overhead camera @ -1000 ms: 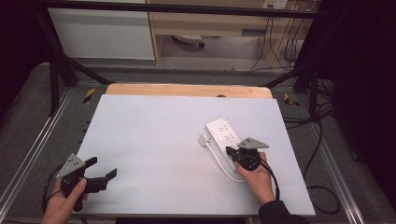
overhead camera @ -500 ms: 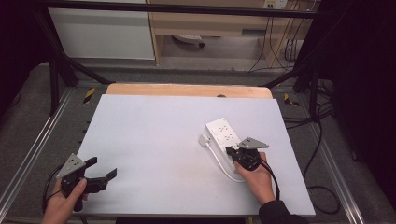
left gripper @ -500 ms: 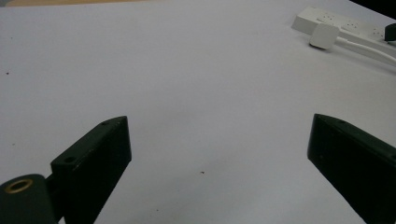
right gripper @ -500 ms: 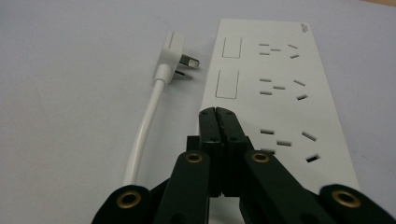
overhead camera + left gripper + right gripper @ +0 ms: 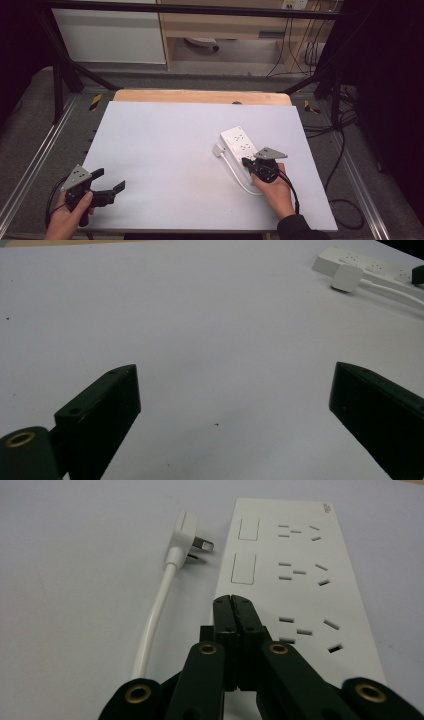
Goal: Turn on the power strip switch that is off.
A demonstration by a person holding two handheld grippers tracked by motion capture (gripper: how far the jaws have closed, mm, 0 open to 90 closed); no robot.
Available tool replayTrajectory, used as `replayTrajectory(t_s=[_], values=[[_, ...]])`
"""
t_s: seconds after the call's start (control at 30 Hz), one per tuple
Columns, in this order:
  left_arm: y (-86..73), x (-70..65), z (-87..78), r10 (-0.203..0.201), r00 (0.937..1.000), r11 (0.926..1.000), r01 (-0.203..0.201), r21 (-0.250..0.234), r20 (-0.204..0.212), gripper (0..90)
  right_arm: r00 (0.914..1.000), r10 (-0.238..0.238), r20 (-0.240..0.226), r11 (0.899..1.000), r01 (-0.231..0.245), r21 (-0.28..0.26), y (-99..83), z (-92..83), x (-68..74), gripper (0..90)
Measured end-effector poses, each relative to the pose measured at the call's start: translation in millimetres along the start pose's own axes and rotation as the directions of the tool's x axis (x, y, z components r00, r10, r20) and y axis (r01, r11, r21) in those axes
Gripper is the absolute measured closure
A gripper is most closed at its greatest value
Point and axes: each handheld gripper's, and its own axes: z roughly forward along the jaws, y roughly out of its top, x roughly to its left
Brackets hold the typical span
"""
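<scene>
Jaws pressed together and empty, the right gripper (image 5: 231,600) rests on the power strip (image 5: 243,146) at the table's (image 5: 165,150) right side, its plug (image 5: 186,536) lying loose beside it, unplugged; the left gripper (image 5: 109,181) waits spread wide.

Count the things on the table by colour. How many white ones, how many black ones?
White: 2, the power strip and its plug
Black: 2, the left gripper and the right gripper
Total: 4
</scene>
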Motion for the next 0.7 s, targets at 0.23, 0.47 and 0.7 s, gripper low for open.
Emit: replayTrajectory(t_s=[0.23,0.47,0.7], values=[[0.0,-0.1,-0.1,0.0,1.0,1.0,0.0,-0.001,0.0,6.3,1.0,0.0,-0.001,1.0,0.0,0.001,-0.4,-0.3,-0.2,90.0],[0.1,0.0,-0.1,0.002,1.0,1.0,-0.002,-0.001,0.0,6.3,1.0,0.001,-0.005,1.0,-0.001,0.0,0.0,0.4,0.2,90.0],[0.1,-0.3,0.3,0.0,1.0,1.0,0.0,-0.004,-0.001,6.3,1.0,0.002,-0.004,1.0,-0.002,0.0,0.4,0.8,0.3,90.0]])
